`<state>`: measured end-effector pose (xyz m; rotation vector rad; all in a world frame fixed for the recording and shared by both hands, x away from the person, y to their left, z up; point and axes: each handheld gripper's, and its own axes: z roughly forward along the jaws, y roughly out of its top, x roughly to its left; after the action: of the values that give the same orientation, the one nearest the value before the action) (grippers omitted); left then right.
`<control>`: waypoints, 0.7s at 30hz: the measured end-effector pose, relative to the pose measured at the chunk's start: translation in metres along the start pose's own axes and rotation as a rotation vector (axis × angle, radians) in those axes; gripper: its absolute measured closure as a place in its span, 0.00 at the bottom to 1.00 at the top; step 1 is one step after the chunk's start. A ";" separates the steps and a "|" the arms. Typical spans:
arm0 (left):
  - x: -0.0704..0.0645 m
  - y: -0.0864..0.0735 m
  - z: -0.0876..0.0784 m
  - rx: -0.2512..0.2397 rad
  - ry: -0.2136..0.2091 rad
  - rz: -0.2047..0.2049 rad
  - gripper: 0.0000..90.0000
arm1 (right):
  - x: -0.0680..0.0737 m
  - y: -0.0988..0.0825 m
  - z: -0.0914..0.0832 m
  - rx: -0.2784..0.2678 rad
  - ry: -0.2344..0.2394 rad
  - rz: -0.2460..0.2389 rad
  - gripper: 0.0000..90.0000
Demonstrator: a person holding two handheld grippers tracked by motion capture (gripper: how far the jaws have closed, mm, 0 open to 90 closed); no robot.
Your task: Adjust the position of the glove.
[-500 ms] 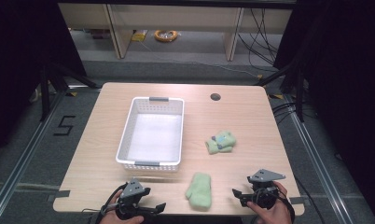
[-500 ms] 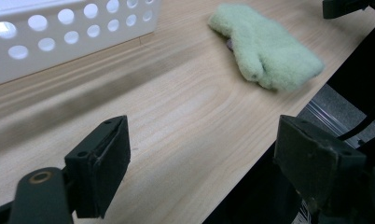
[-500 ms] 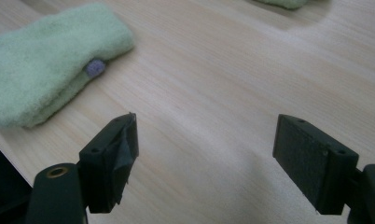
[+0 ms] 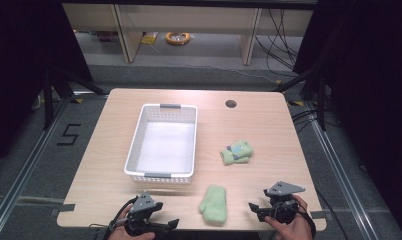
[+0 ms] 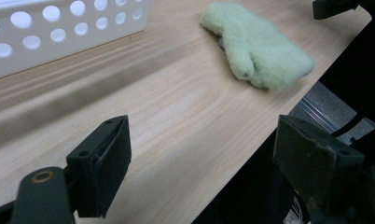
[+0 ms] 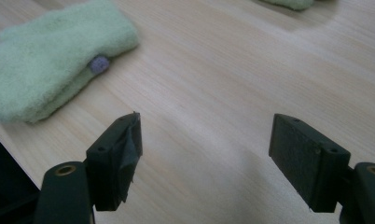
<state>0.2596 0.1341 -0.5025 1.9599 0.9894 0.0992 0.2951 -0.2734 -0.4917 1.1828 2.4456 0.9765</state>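
A pale green mitten [image 4: 214,203] lies flat near the table's front edge, between my two grippers. My left gripper [image 4: 170,223] rests at the front edge to the mitten's left, jaws wide open and pointing right toward it. In the left gripper view, nothing sits between the open jaws of the left gripper [image 5: 204,158], and the mitten [image 5: 255,46] lies ahead. My right gripper [image 4: 254,207] sits to the mitten's right, pointing left, also open. In the right gripper view, the right gripper [image 6: 206,149] has bare wood between its jaws and the mitten [image 6: 50,60] is at upper left. A second green mitten [image 4: 237,152] lies crumpled farther back.
A white perforated basket [image 4: 159,176] stands empty at the middle left of the wooden table [image 4: 269,125]; its wall [image 5: 59,28] is close in the left gripper view. A round cable hole [image 4: 231,104] is near the back edge. The front edge drops off just behind both grippers.
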 end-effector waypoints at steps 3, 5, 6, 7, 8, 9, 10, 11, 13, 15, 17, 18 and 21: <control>-0.001 0.001 -0.001 0.007 0.003 0.009 0.20 | 0.000 0.000 0.001 -0.008 0.000 -0.010 0.30; -0.002 0.001 0.000 0.009 -0.005 0.013 0.20 | 0.000 0.000 0.000 -0.014 0.007 -0.002 0.31; -0.004 0.001 0.002 -0.002 -0.010 0.007 0.20 | 0.000 0.001 0.000 -0.017 0.010 -0.008 0.31; -0.006 0.001 0.002 0.005 -0.014 0.016 0.20 | 0.002 0.000 -0.001 -0.020 -0.015 0.009 0.31; -0.009 0.002 0.005 0.009 -0.022 0.022 0.20 | 0.003 0.001 -0.001 -0.023 -0.006 0.012 0.32; -0.009 0.002 0.005 0.009 -0.022 0.022 0.20 | 0.003 0.001 -0.001 -0.023 -0.006 0.012 0.32; -0.011 0.002 0.007 0.006 -0.031 0.027 0.20 | 0.002 0.001 0.000 -0.040 -0.011 -0.017 0.33; -0.015 0.003 0.009 0.034 -0.033 0.049 0.20 | 0.002 0.001 0.000 -0.041 -0.005 -0.021 0.33; -0.019 0.004 0.011 0.027 -0.044 0.034 0.21 | 0.004 0.001 -0.001 -0.027 0.001 0.004 0.34; -0.023 0.006 0.015 0.034 -0.066 0.039 0.21 | 0.005 0.001 -0.002 -0.023 0.006 0.020 0.34; -0.027 0.009 0.018 0.036 -0.077 0.054 0.22 | 0.005 0.001 -0.001 -0.034 0.006 0.014 0.35; -0.032 0.012 0.023 0.055 -0.094 0.047 0.23 | 0.003 0.001 0.000 -0.046 0.002 -0.025 0.35; -0.036 0.015 0.029 0.046 -0.095 0.080 0.23 | 0.004 0.002 0.000 -0.039 0.006 -0.009 0.35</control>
<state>0.2571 0.0861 -0.4976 2.0275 0.8592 0.0281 0.2933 -0.2694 -0.4900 1.1572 2.4231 1.0223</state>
